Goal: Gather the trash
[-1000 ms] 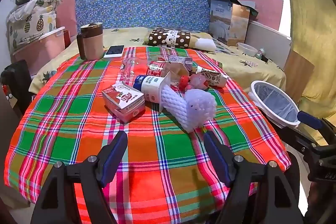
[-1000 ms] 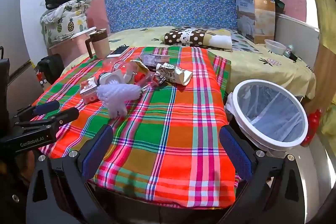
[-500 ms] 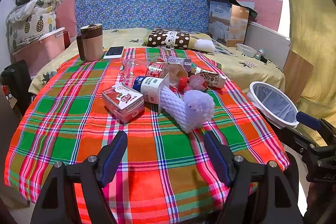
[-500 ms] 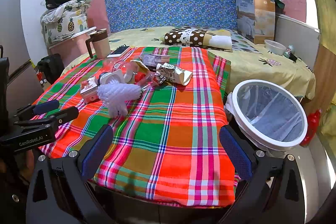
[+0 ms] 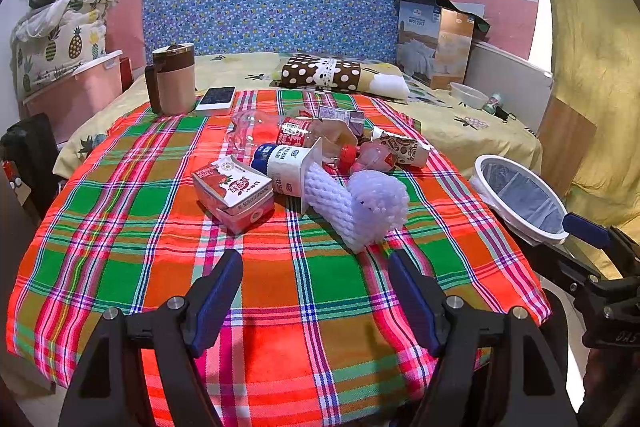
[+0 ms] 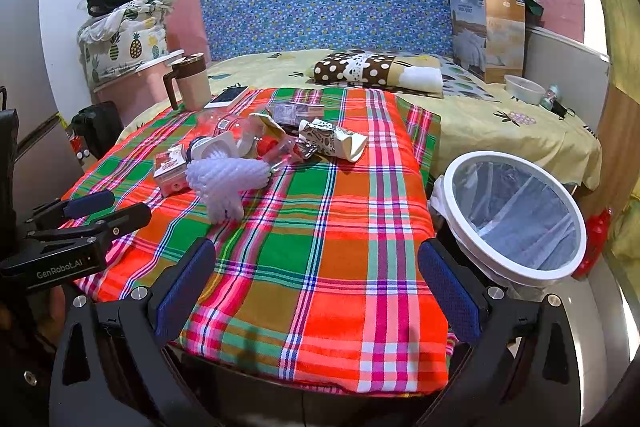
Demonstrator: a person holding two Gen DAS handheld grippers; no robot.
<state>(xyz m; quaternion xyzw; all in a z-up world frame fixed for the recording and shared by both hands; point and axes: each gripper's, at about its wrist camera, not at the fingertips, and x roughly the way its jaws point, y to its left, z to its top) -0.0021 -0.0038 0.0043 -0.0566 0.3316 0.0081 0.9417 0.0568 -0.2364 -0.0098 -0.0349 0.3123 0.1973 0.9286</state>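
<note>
Trash sits heaped past the middle of the plaid cloth (image 5: pixel 132 227), toward 12 o'clock from your left gripper (image 5: pixel 316 287). Nearest you in that heap, at about 1 o'clock, lies the white foam net (image 5: pixel 360 201), its tube end resting against the yogurt bottle (image 5: pixel 286 167). At 11 o'clock, just beside the bottle, lies the red carton (image 5: pixel 234 193). Behind them lie a clear bottle (image 5: pixel 276 133) on its side, a brown-patterned wrapper (image 5: pixel 402 147) and a small grey box (image 5: pixel 340 117); how these overlap is hard to tell.

Your left gripper hangs over the near edge of the cloth with its tongs spread apart and nothing between them. Your right gripper (image 6: pixel 316 291) is likewise wide apart and empty, over the near right corner of the cloth. From it the heap lies at 11 o'clock, with the foam net (image 6: pixel 228 179) foremost.

The bin (image 6: pixel 516 267), white-rimmed and lined with a bag, stands off the cloth's right edge at 2 o'clock from the right gripper, its rim just beside your right finger.

A mug (image 5: pixel 172 79) and a phone (image 5: pixel 216 97) rest at the cloth's far left corner, well apart from the heap.
</note>
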